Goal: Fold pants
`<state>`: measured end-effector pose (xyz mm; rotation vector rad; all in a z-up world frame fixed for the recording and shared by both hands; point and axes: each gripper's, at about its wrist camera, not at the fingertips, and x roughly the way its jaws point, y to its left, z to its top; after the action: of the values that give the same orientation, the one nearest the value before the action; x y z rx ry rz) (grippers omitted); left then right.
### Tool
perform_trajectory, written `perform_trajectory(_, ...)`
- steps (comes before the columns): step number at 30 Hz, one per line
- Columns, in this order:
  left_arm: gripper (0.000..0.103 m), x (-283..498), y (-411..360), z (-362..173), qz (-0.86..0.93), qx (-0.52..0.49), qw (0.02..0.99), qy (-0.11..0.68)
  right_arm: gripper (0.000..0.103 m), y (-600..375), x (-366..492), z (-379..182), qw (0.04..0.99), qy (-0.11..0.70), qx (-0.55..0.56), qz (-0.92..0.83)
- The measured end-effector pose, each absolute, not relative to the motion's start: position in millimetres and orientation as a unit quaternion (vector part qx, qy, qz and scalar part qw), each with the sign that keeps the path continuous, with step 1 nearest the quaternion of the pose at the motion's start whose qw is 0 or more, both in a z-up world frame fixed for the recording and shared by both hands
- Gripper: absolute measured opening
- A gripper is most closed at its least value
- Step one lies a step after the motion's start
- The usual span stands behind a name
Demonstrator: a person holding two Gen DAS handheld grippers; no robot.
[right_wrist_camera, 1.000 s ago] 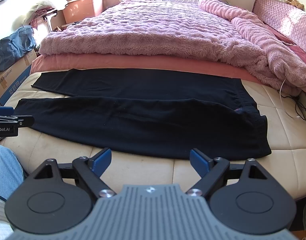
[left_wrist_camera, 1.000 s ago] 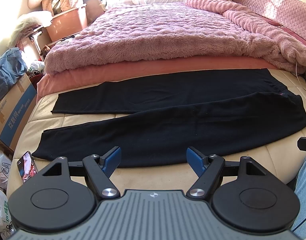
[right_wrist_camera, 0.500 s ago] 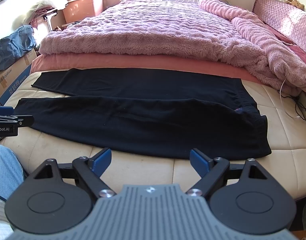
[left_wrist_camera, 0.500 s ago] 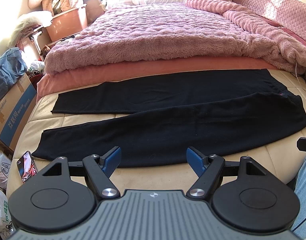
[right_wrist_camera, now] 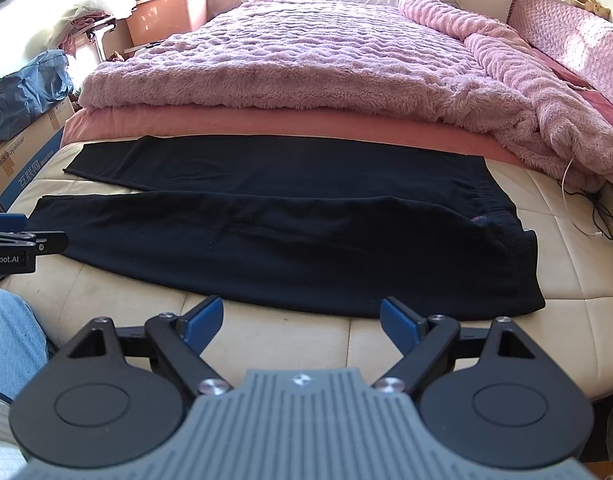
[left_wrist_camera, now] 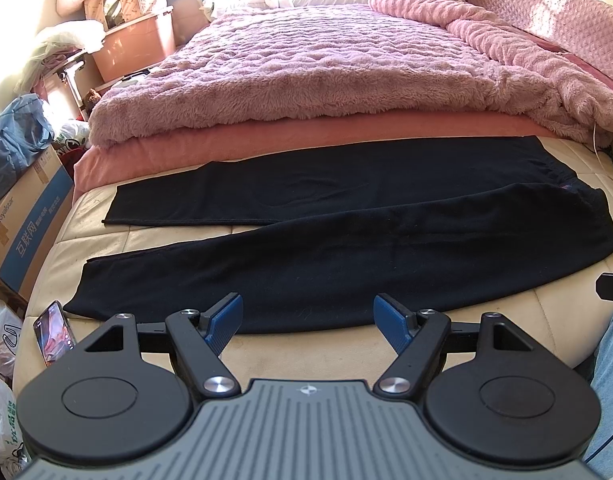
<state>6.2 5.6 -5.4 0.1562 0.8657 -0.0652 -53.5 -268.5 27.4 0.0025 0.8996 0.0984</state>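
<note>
Black pants (left_wrist_camera: 326, 256) lie flat across the cream mattress, legs spread apart toward the left, waistband at the right. They also show in the right wrist view (right_wrist_camera: 290, 236). My left gripper (left_wrist_camera: 308, 318) is open and empty, hovering just short of the near leg's front edge. My right gripper (right_wrist_camera: 302, 320) is open and empty, just short of the near edge toward the waist end. The left gripper's side also shows at the left edge of the right wrist view (right_wrist_camera: 14, 246).
A fluffy pink blanket (left_wrist_camera: 326, 68) over a salmon sheet covers the far part of the bed. A phone (left_wrist_camera: 54, 330) lies at the mattress's near left corner. Cardboard boxes (left_wrist_camera: 22, 216) and bags stand left of the bed. A cable (right_wrist_camera: 586, 208) lies at the right.
</note>
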Motion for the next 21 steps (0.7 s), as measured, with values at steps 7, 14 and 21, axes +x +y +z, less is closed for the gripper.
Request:
perform_trajectory(7, 0.078, 36, 41, -10, -0.024, 0.063, 0.908, 0.414, 0.082, -290, -40, 20, 0.917, 0.396, -0.001, 0.051)
perform_trajectory(14, 0.076, 101, 125, -19, 0.022, 0.013, 0.921, 0.388, 0.082, -341, 13, -2, 0.925, 0.379, -0.021, -0.014)
perform_trajectory(21, 0.078, 183, 221, -47, 0.112, -0.047, 0.922, 0.368, 0.081, -400, 74, -40, 0.926, 0.370, 0.026, -0.073)
